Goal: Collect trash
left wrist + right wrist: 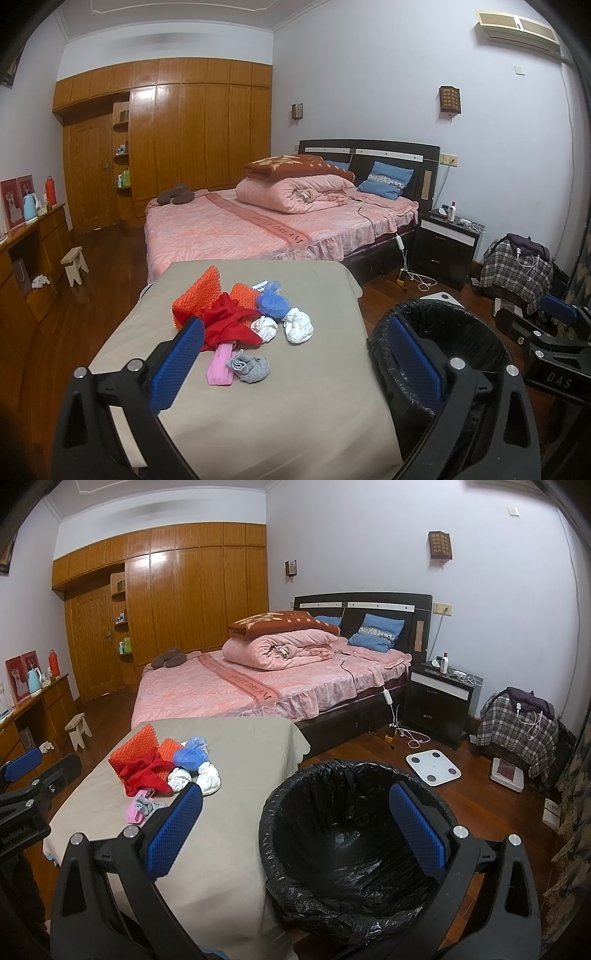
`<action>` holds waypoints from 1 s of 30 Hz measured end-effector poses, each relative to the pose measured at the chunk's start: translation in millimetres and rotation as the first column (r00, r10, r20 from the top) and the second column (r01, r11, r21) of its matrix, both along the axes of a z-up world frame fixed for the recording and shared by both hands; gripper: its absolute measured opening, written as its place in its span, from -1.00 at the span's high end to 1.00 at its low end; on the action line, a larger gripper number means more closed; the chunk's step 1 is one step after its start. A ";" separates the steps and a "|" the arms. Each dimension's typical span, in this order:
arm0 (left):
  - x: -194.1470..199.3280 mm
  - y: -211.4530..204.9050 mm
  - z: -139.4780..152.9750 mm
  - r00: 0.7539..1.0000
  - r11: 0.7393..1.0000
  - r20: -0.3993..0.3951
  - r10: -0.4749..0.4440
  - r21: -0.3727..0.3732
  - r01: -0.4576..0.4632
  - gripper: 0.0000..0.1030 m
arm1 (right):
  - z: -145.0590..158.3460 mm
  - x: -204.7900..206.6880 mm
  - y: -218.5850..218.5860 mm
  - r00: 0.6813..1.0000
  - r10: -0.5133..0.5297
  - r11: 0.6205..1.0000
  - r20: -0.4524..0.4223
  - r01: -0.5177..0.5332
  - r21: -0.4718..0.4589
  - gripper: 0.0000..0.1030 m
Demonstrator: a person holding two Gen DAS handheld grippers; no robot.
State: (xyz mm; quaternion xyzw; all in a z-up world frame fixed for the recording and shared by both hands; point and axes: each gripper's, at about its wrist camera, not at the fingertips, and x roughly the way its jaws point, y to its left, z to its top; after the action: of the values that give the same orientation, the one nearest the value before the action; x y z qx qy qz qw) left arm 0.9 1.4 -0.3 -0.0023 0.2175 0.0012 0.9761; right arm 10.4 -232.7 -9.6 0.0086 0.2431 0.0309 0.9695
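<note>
Both my grippers are wide open and hold nothing: left gripper [295,363] hangs over the cloth-covered table [295,424], right gripper [295,829] over the black-lined trash bin [280,812] beside it. The trash sits mid-table: white crumpled wads [298,325], blue plastic bag [272,302]. Probably light, soft and squashy; I'd pinch each across its bulk.
</note>
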 end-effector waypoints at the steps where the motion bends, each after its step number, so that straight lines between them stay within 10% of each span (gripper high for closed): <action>1: -0.3 -0.3 0.4 1.000 1.000 0.000 0.000 -0.001 0.000 -0.88 | 0.0 0.0 0.1 1.000 0.000 1.000 -0.001 0.000 0.001 -0.91; 30: -2.6 3.2 -1.6 1.000 1.000 -0.002 0.004 -0.005 -0.004 -0.88 | -10.0 0.1 5.3 1.000 0.004 1.000 -0.004 -0.004 0.004 -0.91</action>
State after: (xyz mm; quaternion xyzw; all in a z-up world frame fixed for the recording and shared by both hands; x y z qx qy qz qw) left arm -1.7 4.7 -2.0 -0.0053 0.2182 0.0028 0.9759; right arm 10.5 -227.4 -19.6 0.0100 0.2452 0.0335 0.9688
